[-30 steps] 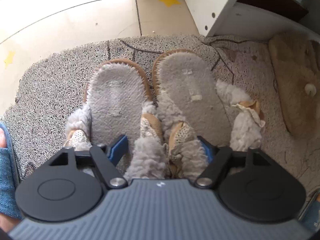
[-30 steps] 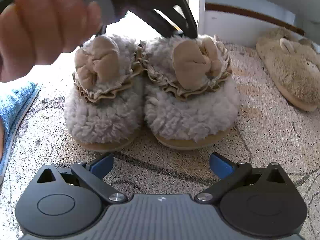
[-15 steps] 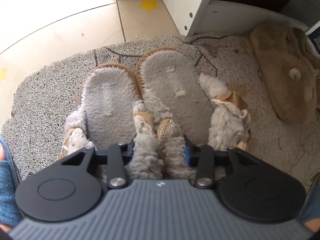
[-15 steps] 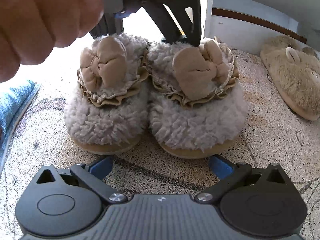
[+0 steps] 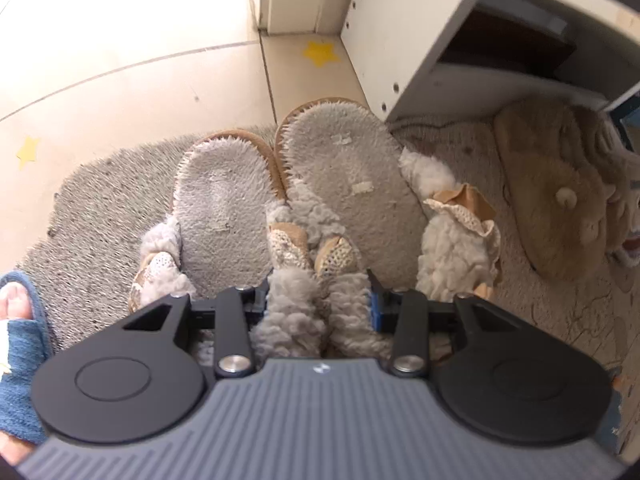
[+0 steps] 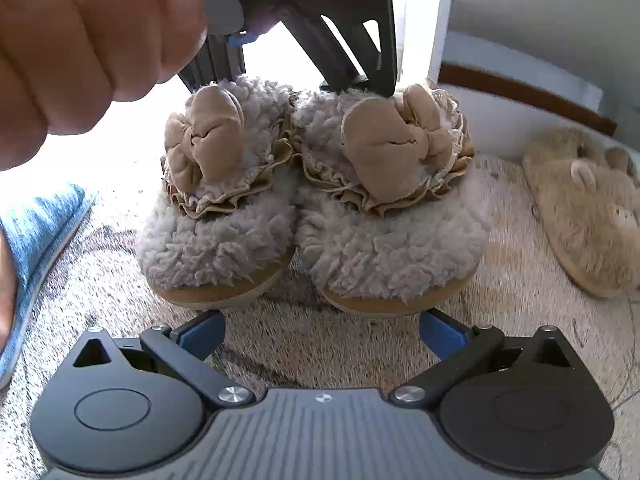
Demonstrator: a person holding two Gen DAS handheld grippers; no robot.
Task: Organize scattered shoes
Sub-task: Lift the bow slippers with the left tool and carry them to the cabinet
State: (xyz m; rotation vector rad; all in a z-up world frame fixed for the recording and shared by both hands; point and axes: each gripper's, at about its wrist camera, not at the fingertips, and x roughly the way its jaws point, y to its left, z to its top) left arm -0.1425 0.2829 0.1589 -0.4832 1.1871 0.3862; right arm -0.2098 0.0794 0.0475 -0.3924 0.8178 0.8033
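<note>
Two grey fluffy slippers with tan bows lie side by side on the mat, one on the left (image 5: 224, 208) (image 6: 216, 240) and one on the right (image 5: 348, 176) (image 6: 392, 248). My left gripper (image 5: 318, 300) points steeply down at their toe ends, and it is shut on the fleecy inner edges of both uppers, pinching them together. In the right wrist view a hand (image 6: 80, 48) holds that gripper above the bows. My right gripper (image 6: 322, 328) stands open just in front of the slippers' toes, with only mat between its blue pads.
A tan plush slipper (image 5: 560, 200) (image 6: 580, 208) lies to the right on the grey mat (image 5: 88, 216). A white shelf unit (image 5: 400, 40) stands just behind the slippers. A foot in a blue slipper (image 5: 20, 344) (image 6: 40, 232) stands at the left. The tiled floor carries yellow star stickers.
My left jaws have closed from wide open onto the inner edges of both slippers, drawing them together. The heels now overlap the shelf unit's corner. The slippers sit closer in the right wrist view.
</note>
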